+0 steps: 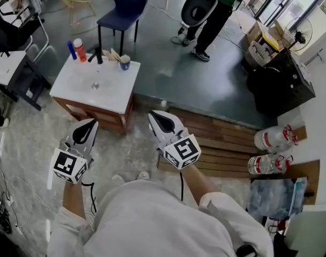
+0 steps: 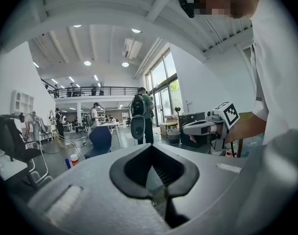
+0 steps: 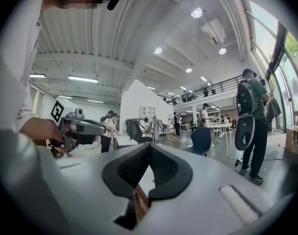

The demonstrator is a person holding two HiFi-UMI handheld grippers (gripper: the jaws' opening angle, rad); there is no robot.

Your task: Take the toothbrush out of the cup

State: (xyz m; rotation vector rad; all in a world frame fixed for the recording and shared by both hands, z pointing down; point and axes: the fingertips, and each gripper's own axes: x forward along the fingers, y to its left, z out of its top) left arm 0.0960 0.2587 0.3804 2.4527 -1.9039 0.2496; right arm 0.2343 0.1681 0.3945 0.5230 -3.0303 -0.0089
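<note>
A dark blue cup stands at the back right corner of the white washstand top, with a toothbrush leaning out of it to the left. My left gripper is held in front of the washstand, well short of the cup, with its jaws shut and nothing in them. Off to its right, my right gripper is also shut and empty, pointing past the washstand's right corner. In the left gripper view the shut jaws point level into the room. The right gripper view shows its own shut jaws.
A red-and-white bottle, a blue bottle and a black tap line the washstand's back edge. A blue chair stands behind it. A person walks at the far right. A wooden pallet and water jugs lie to the right.
</note>
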